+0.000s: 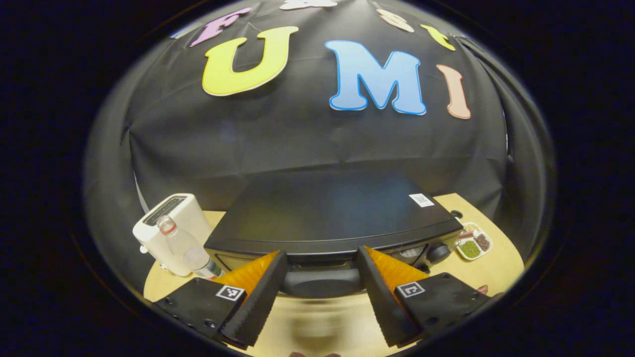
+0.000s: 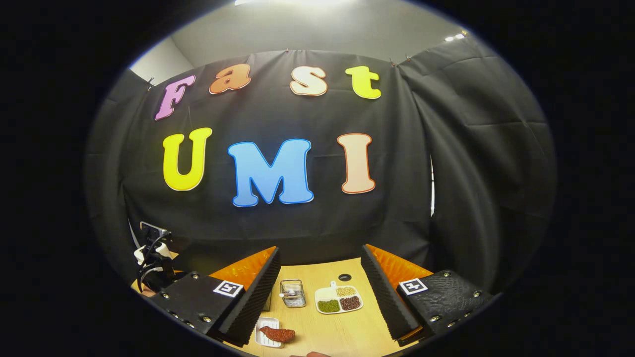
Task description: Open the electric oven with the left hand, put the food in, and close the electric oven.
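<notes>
With its two fingers spread wide, the left gripper [image 1: 321,277] sits at the oven handle [image 1: 321,281] in the left gripper view; handle lies between the fingers, one fingertip [image 1: 278,277] beside each end, no squeeze visible, jaws released. Handle is dark, horizontal, at the top front of the oven [image 1: 332,213]. Oven is black, door up and shut as far as visible, standing on the wooden table [image 1: 496,263]. Knob [image 1: 438,252] on the oven's front at right. White sticker [image 1: 421,200] on the oven top near its right rear corner. Left of the oven: clear plastic bottle [image 1: 186,248], tilted, just in front of a white toaster [image 1: 171,230]. Right of the oven: small divided dish [image 1: 474,242] with green and brown fillings. A reddish bit at the table's right edge, too small to tell.

In the right gripper view, the right gripper [image 2: 320,292] hangs above the table [image 2: 342,332], fingers wide apart, nothing between them, jaws released. Nearest, low between the fingers: the food [image 2: 278,334], a reddish-brown piece lying on a small white tray [image 2: 263,333]. Behind it a small wire basket [image 2: 292,292], apart from the tray. Right of the basket the divided dish [image 2: 339,298], four compartments, green, brown, pale grains. Farther back a dark round hole [image 2: 345,277] in the tabletop. Far left, a white block with black cables [image 2: 151,258] at the table edge.
</notes>
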A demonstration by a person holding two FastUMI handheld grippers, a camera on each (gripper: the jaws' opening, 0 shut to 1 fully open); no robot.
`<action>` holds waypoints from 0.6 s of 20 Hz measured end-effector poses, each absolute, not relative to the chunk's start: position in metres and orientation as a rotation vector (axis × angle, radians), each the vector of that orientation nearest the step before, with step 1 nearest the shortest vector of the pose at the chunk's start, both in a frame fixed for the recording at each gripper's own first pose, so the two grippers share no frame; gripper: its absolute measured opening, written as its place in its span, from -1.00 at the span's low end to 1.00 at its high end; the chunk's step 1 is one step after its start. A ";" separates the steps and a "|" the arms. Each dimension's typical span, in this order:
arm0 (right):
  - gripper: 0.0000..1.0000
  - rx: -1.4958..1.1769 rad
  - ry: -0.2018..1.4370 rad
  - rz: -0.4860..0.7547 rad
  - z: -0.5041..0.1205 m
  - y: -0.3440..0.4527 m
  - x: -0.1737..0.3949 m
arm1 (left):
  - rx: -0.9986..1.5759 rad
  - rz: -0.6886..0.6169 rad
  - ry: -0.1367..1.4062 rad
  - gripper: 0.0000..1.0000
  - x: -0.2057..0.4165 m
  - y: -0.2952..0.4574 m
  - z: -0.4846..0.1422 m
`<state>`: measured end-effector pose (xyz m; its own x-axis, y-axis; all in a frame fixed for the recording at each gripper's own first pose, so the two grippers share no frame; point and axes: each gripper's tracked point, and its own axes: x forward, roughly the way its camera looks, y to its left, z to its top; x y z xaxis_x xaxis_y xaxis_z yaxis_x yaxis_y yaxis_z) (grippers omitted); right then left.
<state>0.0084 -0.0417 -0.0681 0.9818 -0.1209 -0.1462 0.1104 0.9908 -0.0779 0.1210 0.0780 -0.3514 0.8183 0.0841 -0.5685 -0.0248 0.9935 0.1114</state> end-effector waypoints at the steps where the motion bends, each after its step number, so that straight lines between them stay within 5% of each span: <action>1: 0.97 -0.069 0.151 -0.113 -0.068 -0.040 0.008 | 0.102 0.060 0.612 1.00 0.120 0.078 -0.353; 12: 0.97 -0.066 0.128 -0.060 -0.062 -0.019 -0.002 | 0.078 0.063 0.649 0.92 0.048 0.075 -0.368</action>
